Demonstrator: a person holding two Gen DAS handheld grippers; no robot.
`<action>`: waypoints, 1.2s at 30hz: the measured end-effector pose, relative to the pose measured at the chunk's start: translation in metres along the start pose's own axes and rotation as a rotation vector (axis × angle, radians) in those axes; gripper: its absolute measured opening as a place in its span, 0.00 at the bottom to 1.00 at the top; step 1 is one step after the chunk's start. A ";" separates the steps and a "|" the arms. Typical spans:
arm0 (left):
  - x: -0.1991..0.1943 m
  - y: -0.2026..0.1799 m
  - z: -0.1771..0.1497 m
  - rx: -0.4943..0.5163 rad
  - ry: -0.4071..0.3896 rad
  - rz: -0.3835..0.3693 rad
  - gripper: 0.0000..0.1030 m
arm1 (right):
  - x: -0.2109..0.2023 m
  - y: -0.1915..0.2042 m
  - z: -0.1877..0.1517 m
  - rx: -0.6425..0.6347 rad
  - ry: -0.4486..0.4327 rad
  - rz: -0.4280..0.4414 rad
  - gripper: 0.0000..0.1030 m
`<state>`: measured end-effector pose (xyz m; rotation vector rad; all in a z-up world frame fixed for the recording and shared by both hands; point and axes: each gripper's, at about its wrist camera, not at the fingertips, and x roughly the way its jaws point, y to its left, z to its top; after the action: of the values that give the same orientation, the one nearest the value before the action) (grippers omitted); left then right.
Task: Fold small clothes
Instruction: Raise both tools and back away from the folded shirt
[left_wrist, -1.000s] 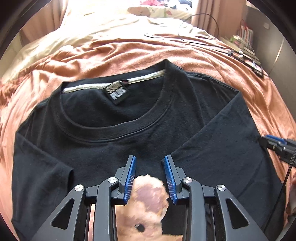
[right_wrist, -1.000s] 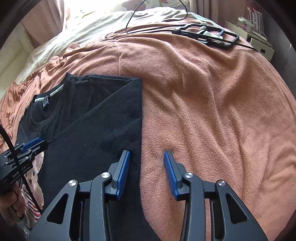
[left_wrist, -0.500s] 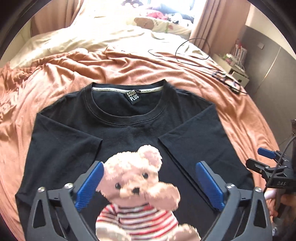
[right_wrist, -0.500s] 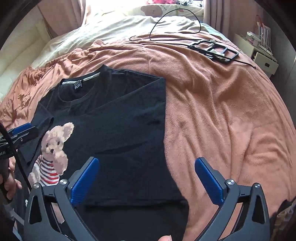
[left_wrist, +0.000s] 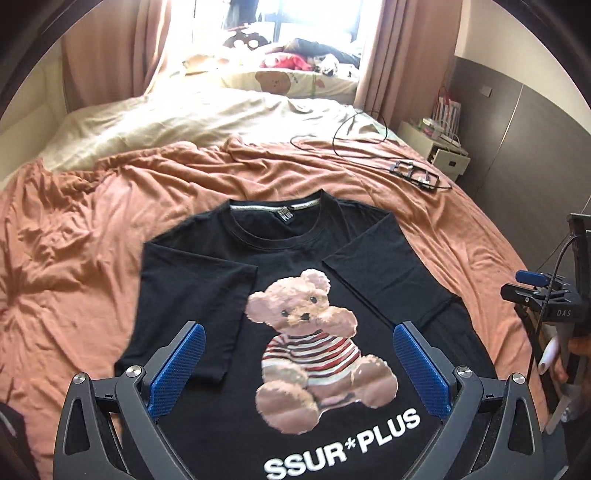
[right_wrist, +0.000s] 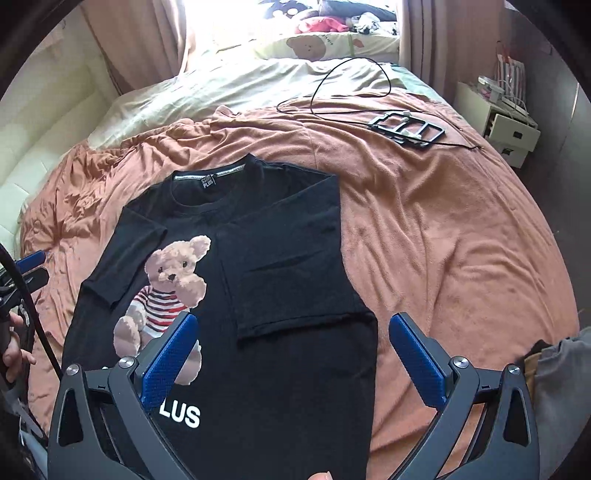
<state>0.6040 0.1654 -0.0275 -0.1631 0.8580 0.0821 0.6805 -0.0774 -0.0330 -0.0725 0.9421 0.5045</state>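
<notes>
A black T-shirt (left_wrist: 207, 291) (right_wrist: 295, 258) with a teddy bear print (left_wrist: 314, 343) and white lettering lies front up on the orange blanket. Both sleeves are folded inward over the chest; its right side is folded in as a long straight edge. My left gripper (left_wrist: 299, 365) hangs open above the shirt's lower middle, holding nothing. My right gripper (right_wrist: 291, 358) is also open and empty, above the shirt's lower right edge. The right gripper's blue fingertip (left_wrist: 532, 278) shows at the far right of the left wrist view, and the left gripper's fingertip (right_wrist: 31, 260) at the left edge of the right wrist view.
The orange blanket (right_wrist: 443, 240) covers the bed, with cream bedding (left_wrist: 184, 118) beyond. A black frame (right_wrist: 408, 129) with a cable (right_wrist: 332, 74) lies at the far right of the bed. A white nightstand (right_wrist: 506, 129) stands beside it. Folded clothes (right_wrist: 554, 369) sit at the bed's right edge.
Both grippers opened from nearly shut to wide and pulled back and up from the shirt. More of the shirt shows now, bear print and lettering included.
</notes>
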 end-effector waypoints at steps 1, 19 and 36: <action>-0.011 0.002 -0.001 0.002 -0.007 0.006 0.99 | -0.011 0.001 -0.003 0.001 -0.005 -0.007 1.00; -0.167 0.008 -0.029 -0.020 -0.158 0.011 0.99 | -0.179 0.018 -0.078 0.025 -0.143 -0.088 1.00; -0.256 0.033 -0.113 -0.107 -0.257 0.020 0.99 | -0.245 0.032 -0.153 -0.015 -0.239 -0.075 1.00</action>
<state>0.3478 0.1757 0.0905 -0.2384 0.5993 0.1645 0.4324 -0.1847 0.0743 -0.0598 0.6990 0.4398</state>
